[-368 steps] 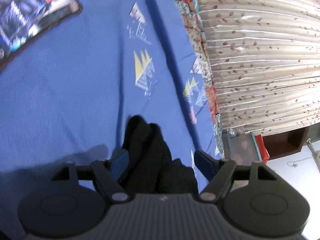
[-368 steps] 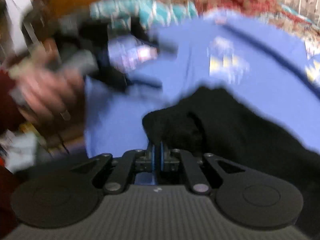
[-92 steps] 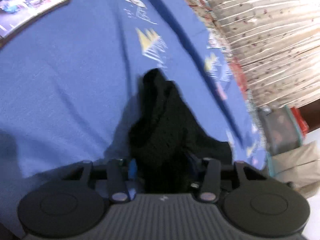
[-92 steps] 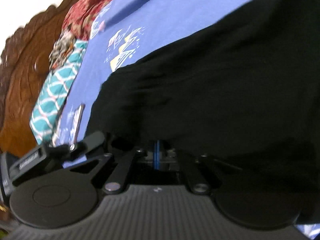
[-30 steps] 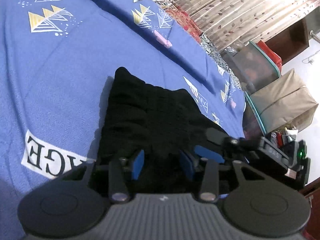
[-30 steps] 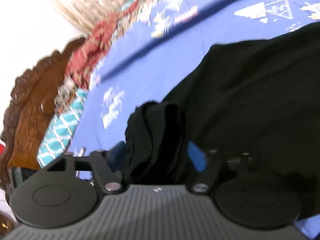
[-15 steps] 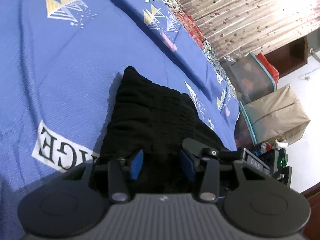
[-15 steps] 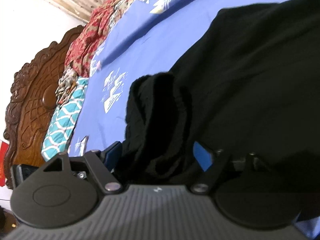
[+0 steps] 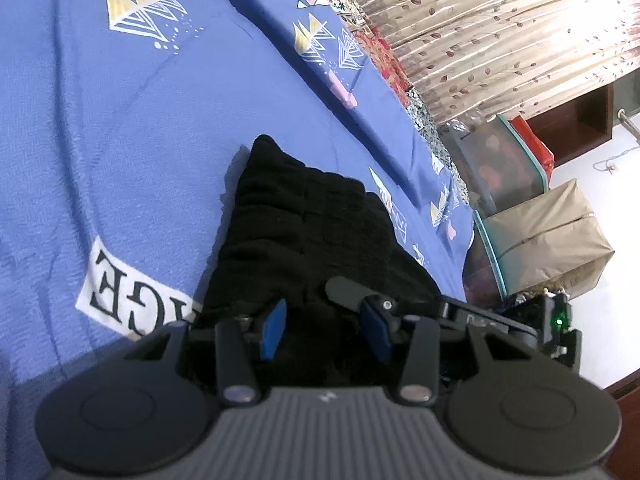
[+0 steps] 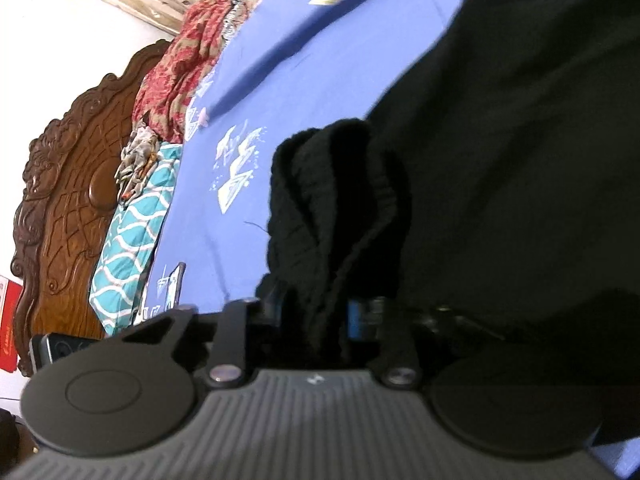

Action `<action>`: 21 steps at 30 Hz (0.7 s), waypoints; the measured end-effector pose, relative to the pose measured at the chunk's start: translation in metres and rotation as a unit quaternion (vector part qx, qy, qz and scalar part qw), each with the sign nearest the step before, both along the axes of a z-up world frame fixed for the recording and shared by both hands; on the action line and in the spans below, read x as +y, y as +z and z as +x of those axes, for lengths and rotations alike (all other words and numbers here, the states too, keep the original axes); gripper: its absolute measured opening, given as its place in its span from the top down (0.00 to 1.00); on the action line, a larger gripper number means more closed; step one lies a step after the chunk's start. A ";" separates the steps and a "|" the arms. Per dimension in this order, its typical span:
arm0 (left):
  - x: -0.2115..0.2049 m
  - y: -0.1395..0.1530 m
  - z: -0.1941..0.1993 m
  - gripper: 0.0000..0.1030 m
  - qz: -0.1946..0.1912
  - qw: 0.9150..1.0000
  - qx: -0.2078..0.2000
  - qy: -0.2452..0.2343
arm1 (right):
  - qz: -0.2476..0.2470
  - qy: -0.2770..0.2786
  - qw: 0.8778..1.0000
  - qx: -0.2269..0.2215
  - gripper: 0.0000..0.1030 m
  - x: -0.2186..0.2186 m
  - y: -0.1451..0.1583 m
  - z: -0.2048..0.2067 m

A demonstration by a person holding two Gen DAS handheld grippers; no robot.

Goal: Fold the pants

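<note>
Black pants (image 9: 304,216) lie bunched on a blue printed bedsheet (image 9: 120,120). My left gripper (image 9: 325,330) sits at their near end, its blue pads pressed on a thick wad of the black cloth. One finger of the right gripper (image 9: 348,290) reaches in just right of that wad. In the right wrist view the pants (image 10: 520,160) fill the right half. A folded, ribbed edge of them stands up between the pads of my right gripper (image 10: 316,310), whose jaws are closing and squeeze that fold. The cloth hides both pad faces.
A carved wooden headboard (image 10: 72,160), a teal patterned pillow (image 10: 132,232) and a red patterned blanket (image 10: 180,60) line the bed's far side. A phone (image 10: 174,284) lies on the sheet. Beyond the bed's edge stand a curtain (image 9: 500,20), clear storage bins (image 9: 500,168) and a tan bag (image 9: 552,240).
The right gripper's jaws have drawn in from wide apart onto the upright fold of the pants. The left gripper keeps its hold and has shifted slightly.
</note>
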State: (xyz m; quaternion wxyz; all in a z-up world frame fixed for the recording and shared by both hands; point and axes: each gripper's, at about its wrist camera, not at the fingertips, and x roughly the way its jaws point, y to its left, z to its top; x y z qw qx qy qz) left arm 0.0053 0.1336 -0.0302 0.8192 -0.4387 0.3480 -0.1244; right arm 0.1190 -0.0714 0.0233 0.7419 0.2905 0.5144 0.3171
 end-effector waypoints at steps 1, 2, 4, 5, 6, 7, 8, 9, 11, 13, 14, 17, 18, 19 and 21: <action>0.002 0.003 -0.002 0.56 -0.002 1.000 -0.002 0.003 | 0.000 0.005 1.000 -0.010 0.77 0.001 0.005 -0.001; 0.003 0.006 -0.005 0.55 -0.004 1.000 -0.006 0.005 | 0.002 0.010 1.000 -0.020 0.78 0.003 0.010 -0.002; 0.006 0.014 -0.011 0.54 -0.005 1.000 -0.017 0.012 | 0.004 0.013 0.999 -0.042 0.78 0.004 0.021 -0.006; 0.007 0.018 -0.013 0.54 -0.007 1.000 -0.022 0.015 | 0.005 0.012 0.999 -0.052 0.79 0.004 0.026 -0.007; 0.009 0.021 -0.015 0.54 -0.011 0.999 -0.026 0.018 | 0.010 0.010 0.998 -0.061 0.79 0.001 0.032 -0.007; 0.009 0.024 -0.016 0.54 -0.015 0.999 -0.029 0.021 | 0.015 0.005 0.998 -0.069 0.79 -0.002 0.036 -0.007; 0.010 0.029 -0.017 0.54 -0.016 0.999 -0.031 0.025 | 0.022 -0.001 0.997 -0.074 0.79 -0.007 0.040 -0.006; 0.010 0.033 -0.016 0.52 -0.013 0.999 -0.031 0.027 | 0.030 -0.007 0.996 -0.078 0.79 -0.015 0.043 -0.006; 0.008 0.041 -0.014 0.51 -0.003 0.999 -0.031 0.029 | 0.040 -0.019 0.995 -0.089 0.79 -0.037 0.051 -0.004; 0.002 0.047 -0.008 0.51 0.000 0.999 -0.034 0.023 | 0.047 -0.032 0.993 -0.107 0.79 -0.063 0.059 -0.004; -0.002 0.049 -0.005 0.51 0.002 0.999 -0.036 0.018 | 0.044 -0.035 0.992 -0.113 0.79 -0.077 0.062 -0.004; -0.022 0.052 0.013 0.51 0.012 0.999 -0.036 -0.007 | 0.002 -0.051 0.995 -0.091 0.79 -0.112 0.050 0.000; -0.031 0.053 0.019 0.51 0.016 0.999 -0.034 -0.017 | -0.017 -0.061 0.995 -0.079 0.78 -0.123 0.040 0.002; -0.040 0.054 0.026 0.51 0.021 0.999 -0.033 -0.029 | -0.039 -0.067 0.994 -0.071 0.78 -0.130 0.029 0.005; -0.063 0.054 0.041 0.51 0.042 0.997 -0.028 -0.056 | -0.105 -0.081 0.990 -0.050 0.64 -0.137 0.005 0.009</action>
